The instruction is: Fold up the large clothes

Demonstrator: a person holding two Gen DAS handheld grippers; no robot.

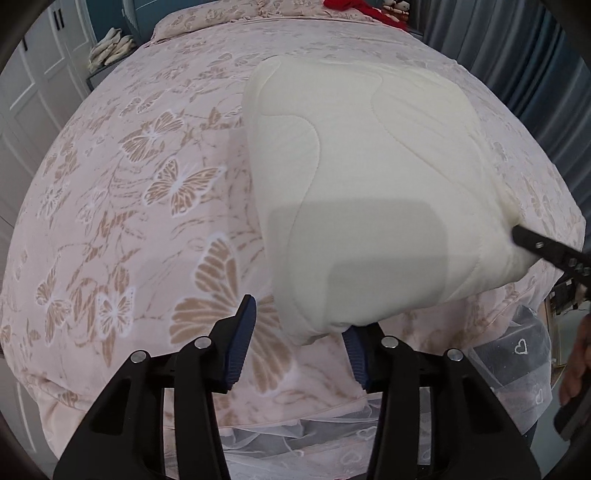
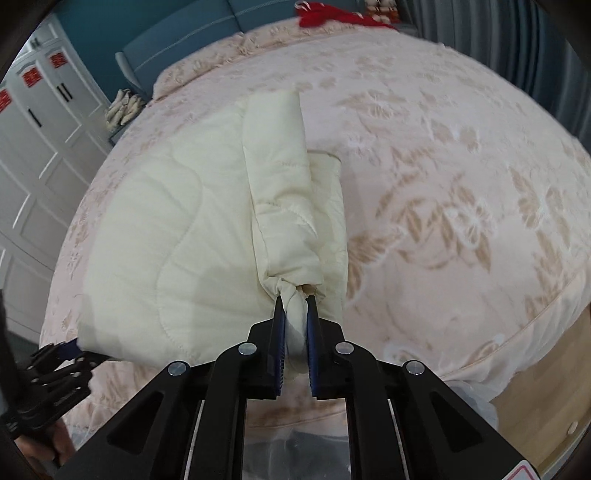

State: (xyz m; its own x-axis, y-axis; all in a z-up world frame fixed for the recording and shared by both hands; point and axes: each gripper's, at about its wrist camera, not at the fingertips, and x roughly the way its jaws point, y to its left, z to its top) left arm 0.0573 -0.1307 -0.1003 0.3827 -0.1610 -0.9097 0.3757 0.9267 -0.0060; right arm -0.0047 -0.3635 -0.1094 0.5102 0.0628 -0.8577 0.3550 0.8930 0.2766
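A cream quilted blanket (image 1: pixel 369 192) lies folded on the pink butterfly bedspread (image 1: pixel 129 206). My left gripper (image 1: pixel 301 332) is open at the blanket's near left corner; the corner hangs over the right finger and the left finger stands free. In the right wrist view my right gripper (image 2: pixel 294 310) is shut on a bunched corner of the blanket (image 2: pixel 155 229), with a rolled fold running away from the fingers. The left gripper (image 2: pixel 70 352) shows at the blanket's lower left there. The right gripper's finger (image 1: pixel 546 247) shows at the blanket's right edge in the left wrist view.
The bed's near edge carries a sheer heart-print skirt (image 1: pixel 517 354). White wardrobe doors (image 2: pixel 33 155) stand at the left. A red cloth (image 2: pixel 332 14) and soft toys lie at the bed's far end. Grey curtains (image 1: pixel 535 62) hang at the right.
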